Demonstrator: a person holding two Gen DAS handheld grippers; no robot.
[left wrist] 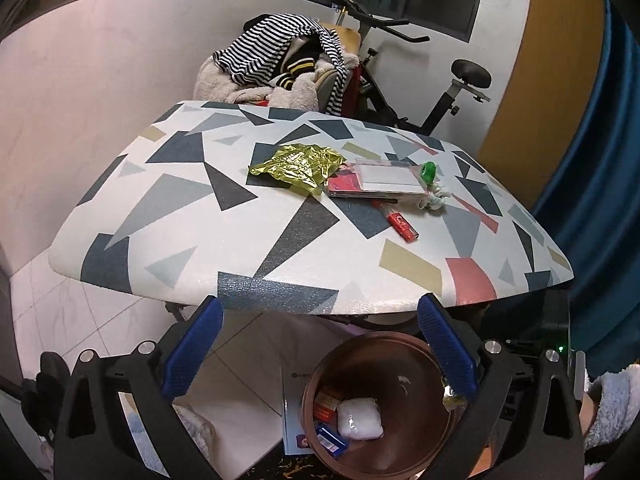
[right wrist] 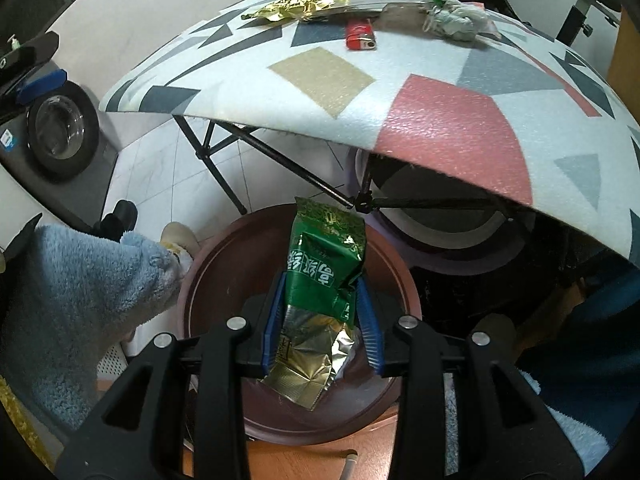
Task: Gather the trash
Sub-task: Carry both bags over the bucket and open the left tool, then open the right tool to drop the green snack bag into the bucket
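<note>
Right gripper clamps a green-and-gold foil packet with unreadable white characters, frame centre, above the brown round bin — left gripper spread wide, empty.

Bin floor hidden behind green packet, print on gold wrapper too small to read

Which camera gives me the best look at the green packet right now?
The right wrist view. The green packet fills the middle of it, pinched in the right tool above the brown bin, print and foil lining visible. The left wrist view shows the bin below the table, but I can't make out the packet there.
</note>
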